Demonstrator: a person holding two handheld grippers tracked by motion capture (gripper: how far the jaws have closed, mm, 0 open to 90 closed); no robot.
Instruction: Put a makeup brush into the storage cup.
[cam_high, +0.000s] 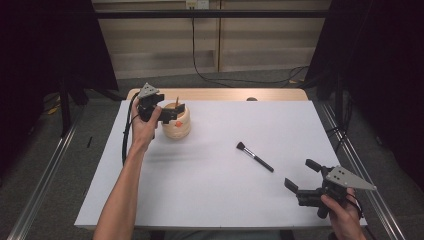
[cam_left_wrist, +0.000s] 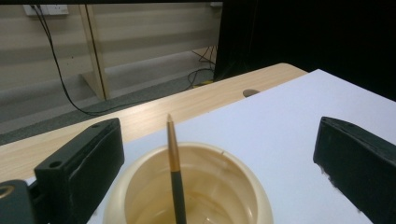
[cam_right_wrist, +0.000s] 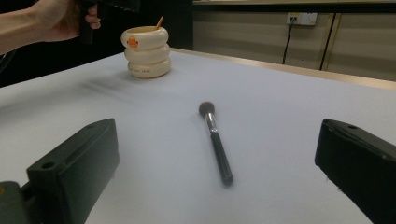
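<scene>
Left gripper view: pencil's (cam_left_wrist: 175, 172) lower end hidden inside cup (cam_left_wrist: 252, 191); both tongs (cam_left_wrist: 219, 172) (cam_right_wrist: 217, 177) gaping, empty.

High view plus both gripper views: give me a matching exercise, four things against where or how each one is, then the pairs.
Things:
1. cream holder
2. makeup brush
3. left gripper
4. right gripper

States:
A. lying flat on the white table
B. open, just above the holder's mouth
C. open, near the table's right front corner
D. upright, a thin stick standing in it

Pairs: 1-D, 2-A, 3-B, 4-C
</scene>
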